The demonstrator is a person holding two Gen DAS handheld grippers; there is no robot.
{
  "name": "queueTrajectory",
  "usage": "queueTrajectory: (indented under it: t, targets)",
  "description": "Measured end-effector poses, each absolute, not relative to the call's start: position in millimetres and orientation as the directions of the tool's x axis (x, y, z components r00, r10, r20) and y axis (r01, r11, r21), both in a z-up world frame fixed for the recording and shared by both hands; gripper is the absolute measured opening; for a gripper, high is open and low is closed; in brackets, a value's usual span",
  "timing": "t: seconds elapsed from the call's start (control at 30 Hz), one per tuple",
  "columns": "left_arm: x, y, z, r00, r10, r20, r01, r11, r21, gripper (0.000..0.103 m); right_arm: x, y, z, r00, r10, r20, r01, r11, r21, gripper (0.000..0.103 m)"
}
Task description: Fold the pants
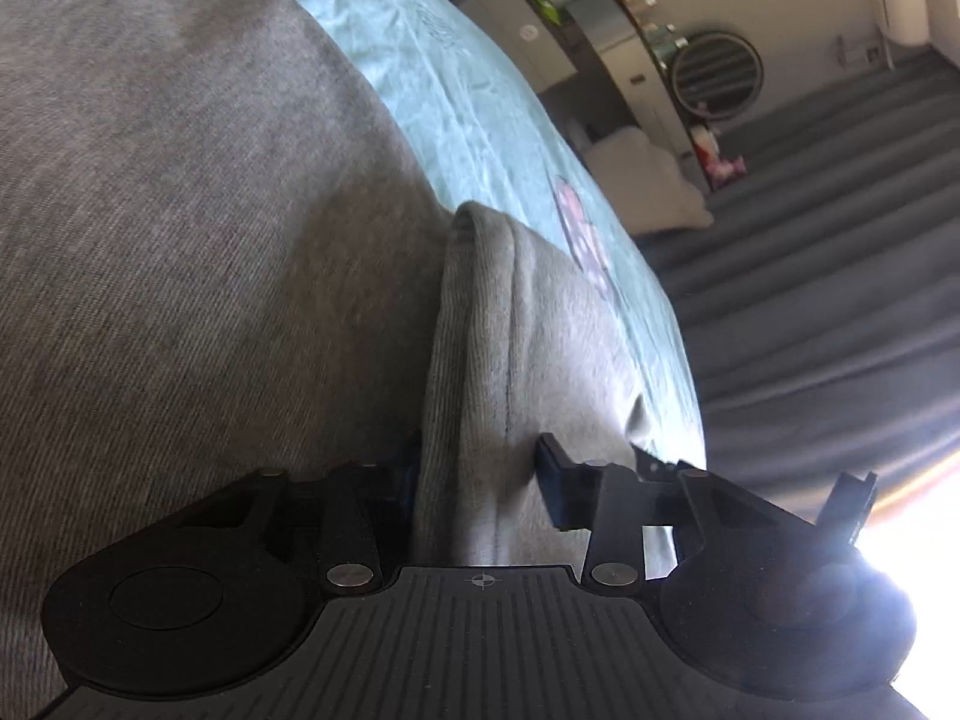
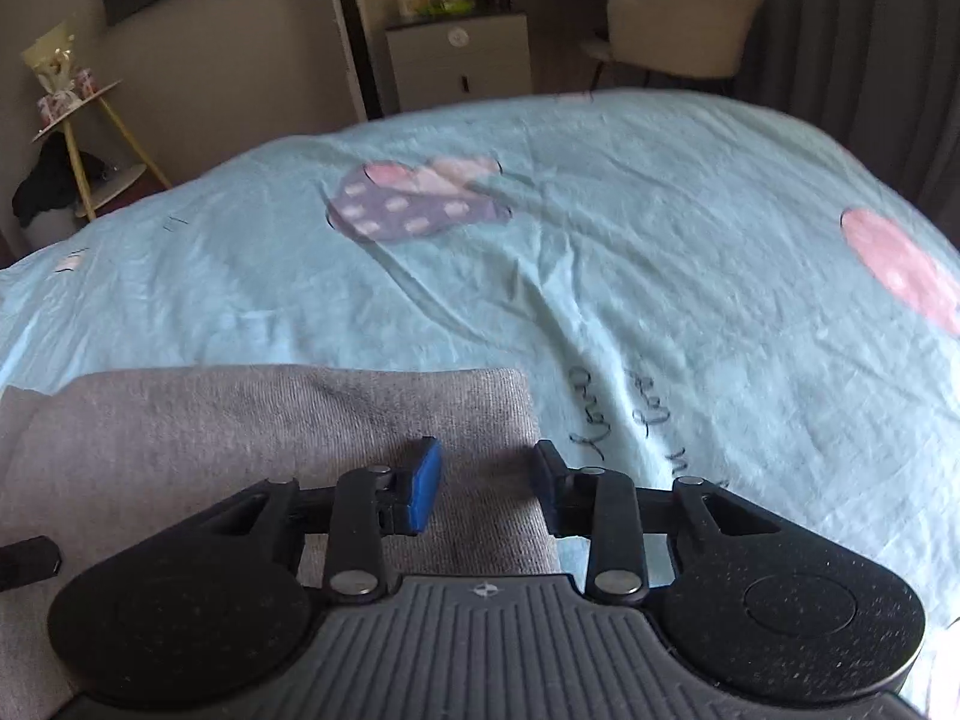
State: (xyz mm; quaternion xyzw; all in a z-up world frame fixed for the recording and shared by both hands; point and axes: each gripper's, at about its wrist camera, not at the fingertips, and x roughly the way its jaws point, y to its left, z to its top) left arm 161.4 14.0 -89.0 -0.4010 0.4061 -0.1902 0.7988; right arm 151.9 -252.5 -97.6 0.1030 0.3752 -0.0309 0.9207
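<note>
Fingers (image 1: 555, 474) of the left gripper (image 1: 480, 480) pinching a raised fold of the grey pants (image 1: 180, 240): ribbed fabric bunched upright and filling the gap, 1 blue pad almost hidden behind the cloth, the other pressed into a crease on the opposite side. Fingers of the right gripper (image 2: 489, 480) spread apart, nothing pinched, hanging just over a squared corner of the same garment; 1 blue pad above the cloth, the other at its edge, over the line where fabric meets bedding. No telling from this view whether those tips touch the cloth.

Pants lying flat on the bed, folded into a broad grey slab with a straight far edge and a neat corner in the right wrist view; in the left wrist view a wide smooth panel beside the lifted ridge, with a seam line along the ridge.

Underneath, a wrinkled pale turquoise bed sheet (image 2: 600, 270), printed with overlapping hearts (image 2: 414, 198) in purple and pink with white dots, 1 more pink heart (image 2: 900, 270) near the far side, and dark handwritten script (image 2: 630, 414) just beside the pants' corner.

Beyond the bed: a white bedside cabinet (image 2: 459, 60) with small boxes on top, a cream scalloped chair (image 2: 678, 30) at a curved desk, a round mirror (image 1: 717, 75), dark grey curtains (image 1: 810, 270), and a yellow-legged tiered stand (image 2: 90, 138) against the wall. Strong glare at 1 corner of the left wrist view.
</note>
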Motion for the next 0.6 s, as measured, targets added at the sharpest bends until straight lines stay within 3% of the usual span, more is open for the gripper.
queueTrajectory:
  t: [0.2, 0.27, 0.43, 0.6]
  targets:
    - [160.1, 21.2, -98.7, 0.596, -0.662, -0.455, -0.040, 0.542, -0.840, 0.033, 93.8, -288.3, -83.7, 0.675, 0.186, -0.714, 0.258, 0.847, 0.465, 0.056]
    - [158.2, 19.8, -97.1, 0.590, -0.668, -0.453, -0.036, 0.539, -0.842, 0.037, 53.8, -286.8, -77.8, 0.661, 0.224, -0.716, 0.273, 0.818, 0.507, 0.065]
    - [152.8, 18.2, -90.0, 0.532, -0.727, -0.434, -0.027, 0.497, -0.867, 0.058, -19.2, -288.3, -71.8, 0.672, 0.258, -0.694, 0.305, 0.758, 0.577, 0.080]
    - [138.5, 18.7, -81.3, 0.487, -0.727, -0.485, -0.044, 0.534, -0.844, 0.058, -38.6, -289.7, -88.8, 0.651, 0.363, -0.667, 0.331, 0.654, 0.680, 0.082]
